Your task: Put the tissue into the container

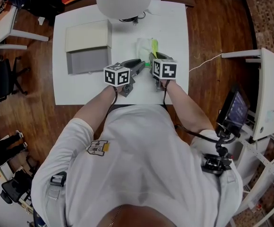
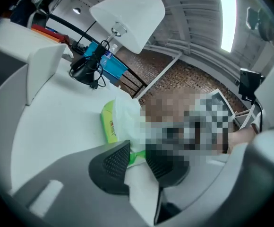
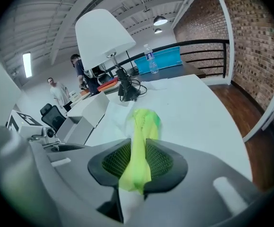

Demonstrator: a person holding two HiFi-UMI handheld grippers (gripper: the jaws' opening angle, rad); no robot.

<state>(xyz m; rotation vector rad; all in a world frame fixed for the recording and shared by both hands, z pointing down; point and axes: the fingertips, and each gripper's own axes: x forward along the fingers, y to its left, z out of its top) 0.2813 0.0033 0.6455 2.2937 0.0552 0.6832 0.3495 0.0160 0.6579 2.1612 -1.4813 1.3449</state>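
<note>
White table, grey open container. Tissue pack lies right of the container, near it. Probably light, soft, with a slick wrapper. Right tongs clamp its green edge. Left tongs gape round its end. Best hold is the wrapper edge.

Your tissue pack, a yellow-green wrapper with white tissue bulging out, has its near end pinched in your right gripper. Left of it, apart, sits the container: a grey box, open, its cream lid flipped to the far side.
</note>
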